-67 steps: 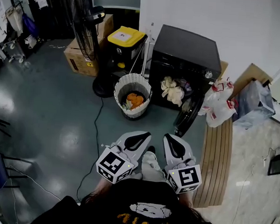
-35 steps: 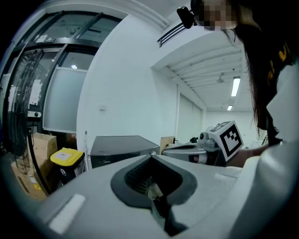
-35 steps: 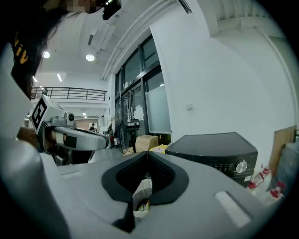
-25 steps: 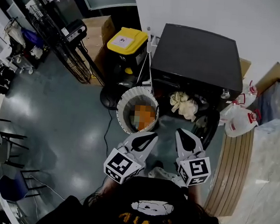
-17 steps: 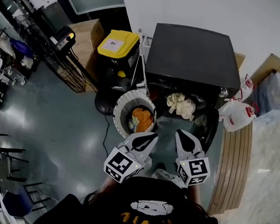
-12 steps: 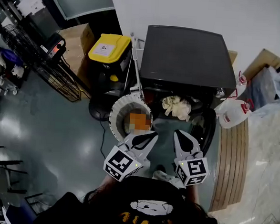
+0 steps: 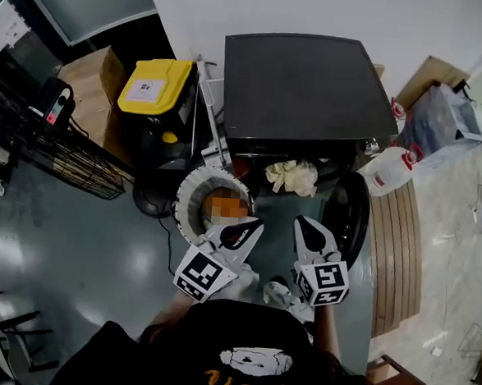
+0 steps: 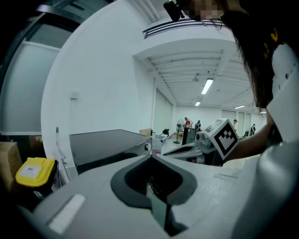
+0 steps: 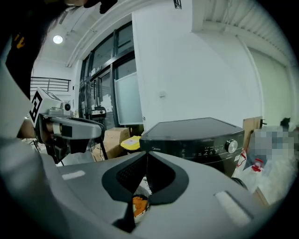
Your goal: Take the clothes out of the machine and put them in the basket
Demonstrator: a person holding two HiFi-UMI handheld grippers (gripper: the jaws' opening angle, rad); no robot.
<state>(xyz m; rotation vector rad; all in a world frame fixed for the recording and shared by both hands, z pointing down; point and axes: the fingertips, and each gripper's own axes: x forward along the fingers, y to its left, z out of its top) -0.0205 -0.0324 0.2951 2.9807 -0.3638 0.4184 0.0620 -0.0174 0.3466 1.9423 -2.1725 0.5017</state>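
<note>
A crumpled cream cloth (image 7: pixel 291 176) hangs from the open drum mouth at the front edge of the boxy, smooth black washing machine (image 7: pixel 306 85), so at least this item is left to remove. An orange garment (image 9: pixel 138 204) already lies in the round white woven basket (image 7: pixel 189 211), just beside the machine's front left corner. The task is judged partly done. The left gripper (image 7: pixel 251 226) and right gripper (image 7: pixel 303 225) are near the drum, jaws pressed together on nothing.

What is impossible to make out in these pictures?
Inside the washing machine: head view, its own top hides it; only a pale cloth shows at the opening.
Basket contents: head view, blur patch over them.
Control panel print: right gripper view, too small.
</note>
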